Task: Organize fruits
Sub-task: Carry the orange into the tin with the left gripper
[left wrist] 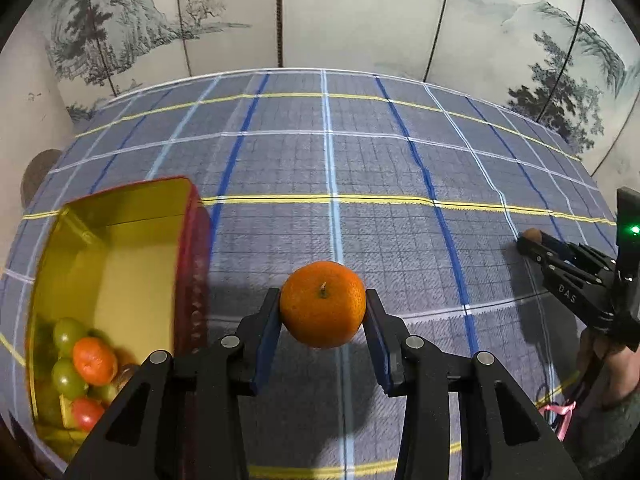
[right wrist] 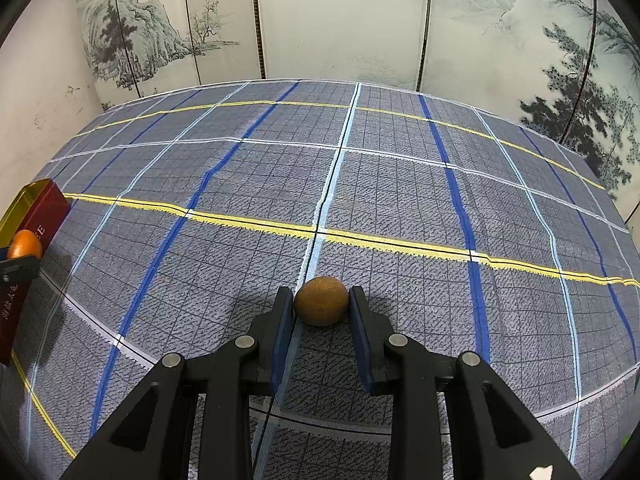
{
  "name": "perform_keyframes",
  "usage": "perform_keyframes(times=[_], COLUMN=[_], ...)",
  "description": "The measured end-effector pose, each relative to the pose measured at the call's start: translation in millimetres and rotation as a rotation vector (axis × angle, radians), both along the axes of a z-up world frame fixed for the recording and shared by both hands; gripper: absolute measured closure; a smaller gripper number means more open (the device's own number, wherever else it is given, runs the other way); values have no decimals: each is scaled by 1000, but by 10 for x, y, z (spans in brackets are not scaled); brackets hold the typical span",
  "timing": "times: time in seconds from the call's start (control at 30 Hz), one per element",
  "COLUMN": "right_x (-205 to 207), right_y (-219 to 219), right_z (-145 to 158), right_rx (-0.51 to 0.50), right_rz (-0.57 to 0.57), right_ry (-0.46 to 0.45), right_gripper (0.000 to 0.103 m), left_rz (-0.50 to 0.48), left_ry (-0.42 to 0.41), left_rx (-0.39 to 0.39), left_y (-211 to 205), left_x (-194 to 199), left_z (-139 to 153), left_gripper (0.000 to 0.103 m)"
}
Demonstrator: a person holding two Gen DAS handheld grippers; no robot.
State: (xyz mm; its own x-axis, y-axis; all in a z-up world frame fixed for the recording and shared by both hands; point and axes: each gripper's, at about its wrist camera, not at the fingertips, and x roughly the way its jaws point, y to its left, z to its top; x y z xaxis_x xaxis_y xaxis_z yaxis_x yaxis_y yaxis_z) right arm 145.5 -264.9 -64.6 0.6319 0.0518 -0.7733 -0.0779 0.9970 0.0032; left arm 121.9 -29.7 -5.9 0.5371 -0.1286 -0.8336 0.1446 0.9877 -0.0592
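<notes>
The left tongs (left wrist: 323, 312) grip a mandarin (left wrist: 322, 304) between their blue pads (left wrist: 269, 330), one pad pressed to each side of the fruit, stem end facing the camera. The mandarin hangs clear above the tabletop (left wrist: 360, 168), which is covered by a grey-blue checked cloth with yellow, white and blue stripes; the fruit's shadow falls on the cloth below it. Just to the left of the held mandarin stands an open tin box (left wrist: 120, 240), red outside and gold inside, resting on the cloth. In its near end lie a second mandarin (left wrist: 94, 361), several green grapes (left wrist: 68, 376) and a small red fruit (left wrist: 86, 414), heaped together and touching one another; the far end of the box is bare gold. The right tongs (right wrist: 321, 300) are closed on a small round brown fruit (right wrist: 321, 300) with a rough, dull skin, both pads against its sides. It sits low at the cloth beside a pale blue stripe; whether it rests on the cloth or is lifted just off it I cannot tell. In the left wrist view these right tongs show at the far right, well apart from the box, with a person's hand (left wrist: 612, 364) behind them. A folding screen (right wrist: 340, 20) painted with mountains and pines stands behind the tabletop.
</notes>
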Motion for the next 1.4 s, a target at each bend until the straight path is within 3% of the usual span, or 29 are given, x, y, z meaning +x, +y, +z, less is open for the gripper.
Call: perform_keyframes(times=[0.6,1.0,1.4], right_x=[-1,-2,-1], right_y=[-4,-3,-4], right_z=[-10,-11,-9], right_rx=[-6,-9,-11], right_rz=[0,-1,-1], right_ry=[0,0,0], right_gripper=[76,76,76], left_rz=[137,246,267], left_ry=[-34,10,48], left_rx=[3,2,13], left_y=[781,1408,1558], left_x=[-436,-592,-648], left_z=[233,70,-92], left_gripper=[62,62,62])
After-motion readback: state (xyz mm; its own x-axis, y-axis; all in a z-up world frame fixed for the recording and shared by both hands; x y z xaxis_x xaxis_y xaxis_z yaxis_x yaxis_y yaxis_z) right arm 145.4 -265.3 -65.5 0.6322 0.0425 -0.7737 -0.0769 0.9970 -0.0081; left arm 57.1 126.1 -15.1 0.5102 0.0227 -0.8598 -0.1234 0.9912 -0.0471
